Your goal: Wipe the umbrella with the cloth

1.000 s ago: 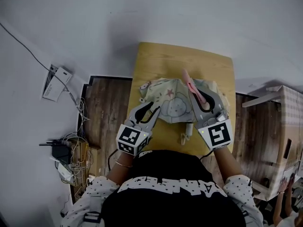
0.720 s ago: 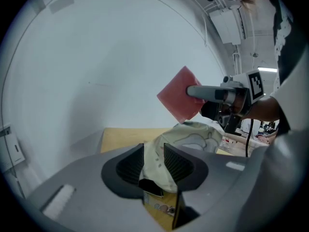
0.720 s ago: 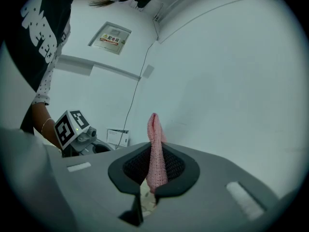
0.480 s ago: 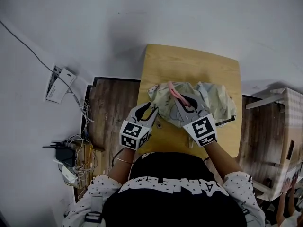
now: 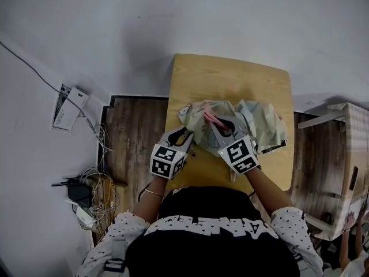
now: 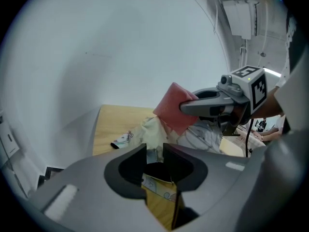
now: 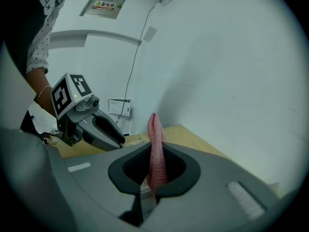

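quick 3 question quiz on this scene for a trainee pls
1. Multiple choice: what is clamped in the right gripper? A) a sponge B) a pink cloth C) a cable
2. True or false: the umbrella stands open on the floor.
3. Short answer: what does the left gripper have between its jaws?

Key
1. B
2. False. It lies collapsed on the wooden table.
3. A fold of the umbrella's fabric. The jaws have just been closing on it.
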A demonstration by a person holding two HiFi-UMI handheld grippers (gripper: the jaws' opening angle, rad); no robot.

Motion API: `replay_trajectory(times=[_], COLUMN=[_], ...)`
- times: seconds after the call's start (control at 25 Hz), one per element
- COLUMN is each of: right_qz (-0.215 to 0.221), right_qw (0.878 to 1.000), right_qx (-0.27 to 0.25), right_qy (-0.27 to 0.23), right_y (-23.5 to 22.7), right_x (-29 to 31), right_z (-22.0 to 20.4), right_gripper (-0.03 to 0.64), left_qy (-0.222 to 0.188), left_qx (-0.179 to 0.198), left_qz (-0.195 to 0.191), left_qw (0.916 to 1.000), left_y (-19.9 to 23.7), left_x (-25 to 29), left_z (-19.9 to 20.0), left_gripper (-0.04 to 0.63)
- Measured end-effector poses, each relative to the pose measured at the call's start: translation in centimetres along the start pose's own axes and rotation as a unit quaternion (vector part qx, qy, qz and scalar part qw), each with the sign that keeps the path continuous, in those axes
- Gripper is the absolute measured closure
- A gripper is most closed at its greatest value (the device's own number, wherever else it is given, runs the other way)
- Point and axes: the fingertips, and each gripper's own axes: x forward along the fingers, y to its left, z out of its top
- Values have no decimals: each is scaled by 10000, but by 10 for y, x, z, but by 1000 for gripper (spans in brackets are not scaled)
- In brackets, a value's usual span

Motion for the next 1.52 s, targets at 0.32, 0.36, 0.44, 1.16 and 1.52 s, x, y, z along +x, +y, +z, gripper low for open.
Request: replay_trajectory(times=[0.32, 0.36, 0.44, 1.16, 1.52], right_qz=[274, 321, 420, 1129, 1410], right_qw=[9995, 9993, 9989, 9925, 9883], right_qx=[-63, -70, -99, -218, -218], right_qy=[147, 167, 201, 412, 530], right_y=[15, 18, 25, 74, 92], right_x=[4, 4, 4, -16, -26], right_z=[-9, -11, -14, -37, -46], right_gripper=[583, 583, 583, 578, 578], left_qy=[-79, -105, -163, -284, -308], left_qx=[-51, -69, -104, -199, -240], left_qz=[-82, -92, -118, -26, 3], left_qw=[9999, 9999, 9997, 9994, 9992], left_y=[-3, -4, -5, -9, -10], left_x=[-2, -3, -5, -12, -12], left_z=[4, 5, 9, 16, 15], left_gripper=[571, 572, 574, 577, 577])
